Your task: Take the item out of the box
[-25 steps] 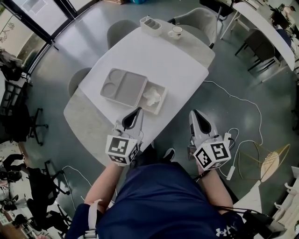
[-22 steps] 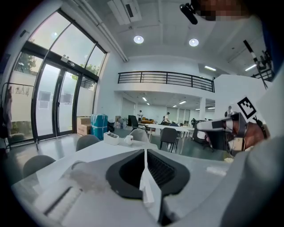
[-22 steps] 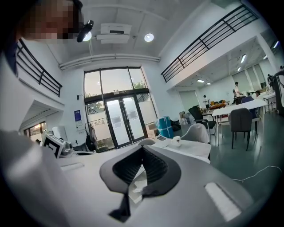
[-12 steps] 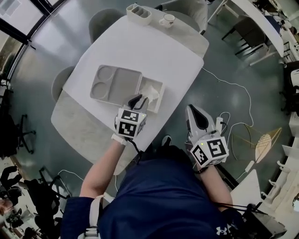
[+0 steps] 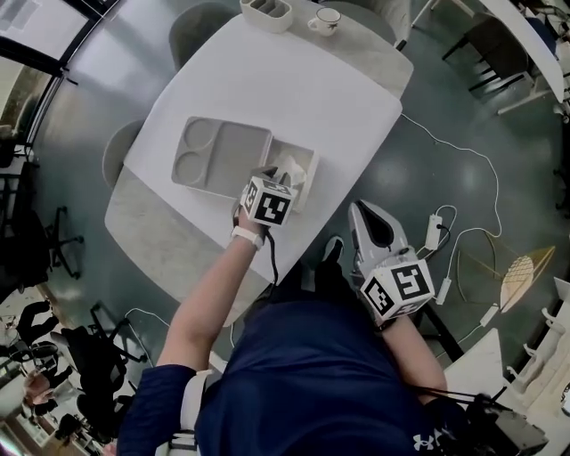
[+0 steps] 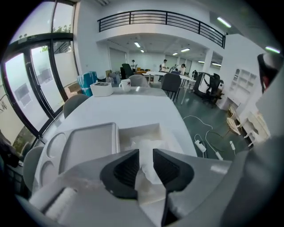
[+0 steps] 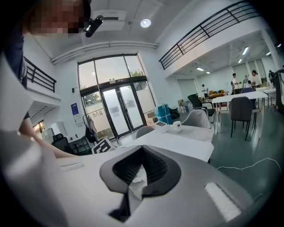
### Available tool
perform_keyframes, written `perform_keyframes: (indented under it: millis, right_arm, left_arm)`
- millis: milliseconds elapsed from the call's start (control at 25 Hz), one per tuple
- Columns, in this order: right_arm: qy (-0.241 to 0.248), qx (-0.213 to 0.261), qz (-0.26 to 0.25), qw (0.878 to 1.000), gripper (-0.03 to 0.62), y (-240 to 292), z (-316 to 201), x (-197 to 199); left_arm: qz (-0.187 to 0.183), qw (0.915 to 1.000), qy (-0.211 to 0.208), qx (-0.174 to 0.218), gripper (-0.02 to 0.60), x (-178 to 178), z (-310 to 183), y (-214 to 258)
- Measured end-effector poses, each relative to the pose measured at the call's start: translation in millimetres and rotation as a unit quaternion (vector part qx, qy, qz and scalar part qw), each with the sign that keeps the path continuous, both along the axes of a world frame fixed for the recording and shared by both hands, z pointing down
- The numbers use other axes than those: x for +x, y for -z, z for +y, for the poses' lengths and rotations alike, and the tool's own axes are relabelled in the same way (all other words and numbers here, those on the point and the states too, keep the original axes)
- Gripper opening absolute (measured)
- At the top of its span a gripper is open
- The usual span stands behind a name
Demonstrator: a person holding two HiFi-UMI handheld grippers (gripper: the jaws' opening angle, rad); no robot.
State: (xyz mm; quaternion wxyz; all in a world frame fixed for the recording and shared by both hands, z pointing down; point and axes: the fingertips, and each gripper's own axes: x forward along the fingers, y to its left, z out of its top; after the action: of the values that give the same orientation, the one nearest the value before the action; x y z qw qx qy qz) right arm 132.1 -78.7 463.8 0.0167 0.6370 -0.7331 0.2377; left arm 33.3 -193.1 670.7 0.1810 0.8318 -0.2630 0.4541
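Two grippers, only one at work. L gripper (image 5: 274, 176) is reaching over the table's (image 5: 294, 89) near edge, nose down into the open box (image 5: 312, 171). In the left gripper view its tips (image 6: 146, 153) sit low in the box (image 6: 142, 129) w/ a narrow gap between them, fingers (image 6: 126, 170) not pressed together. The item, crumpled white paper (image 6: 148, 142), fills that gap and runs down between the pads. Can't tell whether the pads actually bite on it yet. Paper (image 5: 292, 166) lies inside the box, not lifted.

Box is pale and shallow, and touches the R side of a grey tray (image 5: 223, 156) w/ two round wells and a big flat section. In the left gripper view the tray (image 6: 91, 142) is just L of the box, edge to edge.

R gripper (image 5: 354, 207) is off the table, held over the floor by the person's R side, well apart from the box. Its tips (image 7: 142, 148) are closed on each other. A small white scrap (image 7: 136, 181) shows in the hollow behind them; can't tell what it is.

At the far end of the table are a cup (image 5: 325, 18) on a saucer and a white caddy (image 5: 265, 11), near each other. Floor to the R has a cable (image 5: 445, 160) and a power strip (image 5: 434, 233).
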Motion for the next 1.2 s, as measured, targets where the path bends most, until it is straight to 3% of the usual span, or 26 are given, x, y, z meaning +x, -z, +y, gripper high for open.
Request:
perform_keyframes:
  millis: [440,560,760,960,1200]
  right_arm:
    - [-0.032,0.003,-0.035,0.999,0.002,-12.3,4.7,58.6]
    - [-0.03,0.005,-0.031,0.999,0.002,-8.0,5.2,64.1]
    - [-0.024,0.003,-0.031,0.999,0.002,-7.6,7.0,61.8]
    - [-0.007,0.006,-0.028,1.0,0.002,-3.9,4.3,47.5]
    - [0.01,0.005,-0.026,1.0,0.002,0.6,5.8,29.1]
  left_arm:
    - [-0.135,0.9898,0.005,-0.046,0.106,3.0,3.9,-56.0]
    - [-0.142,0.9891,-0.001,-0.037,0.02,3.4,3.7,-58.3]
    - [-0.111,0.993,0.014,-0.037,0.009,2.1,3.9,-52.0]
    - [-0.042,0.9982,0.026,-0.034,0.008,6.8,6.6,-31.4]
    - [0.003,0.9994,0.033,-0.014,0.008,1.2,13.4,1.4]
